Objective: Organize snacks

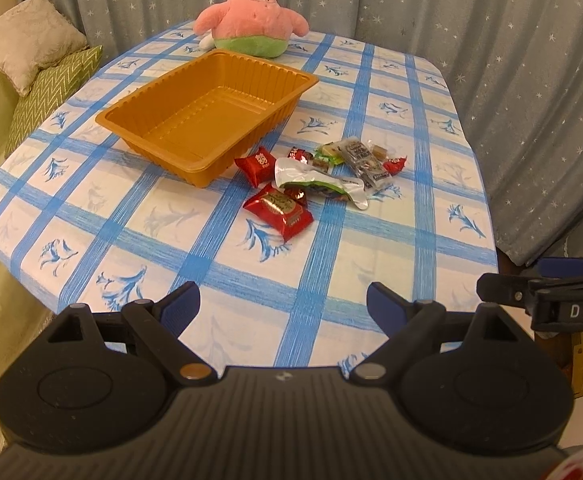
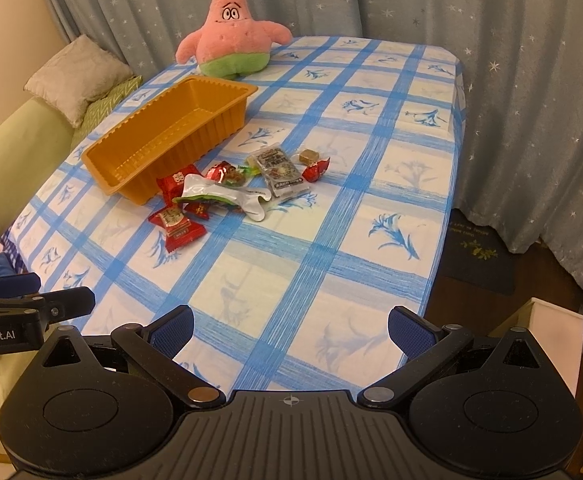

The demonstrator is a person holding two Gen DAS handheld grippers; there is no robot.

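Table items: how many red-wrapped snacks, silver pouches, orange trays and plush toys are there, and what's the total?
Red-wrapped snacks: 5
Silver pouch: 1
Orange tray: 1
Plush toy: 1
Total: 8

Wrapper (image 1: pixel 279 209) print unreadable, plush (image 1: pixel 251 20) top cropped

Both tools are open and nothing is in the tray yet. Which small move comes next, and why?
Probably move the left tool forward and down over the big red packet. It is the nearest snack, lies clear at the pile's near edge, and sits just beside the empty orange tray. Both tools, the right included, hang open over the near end of the table, holding nothing.
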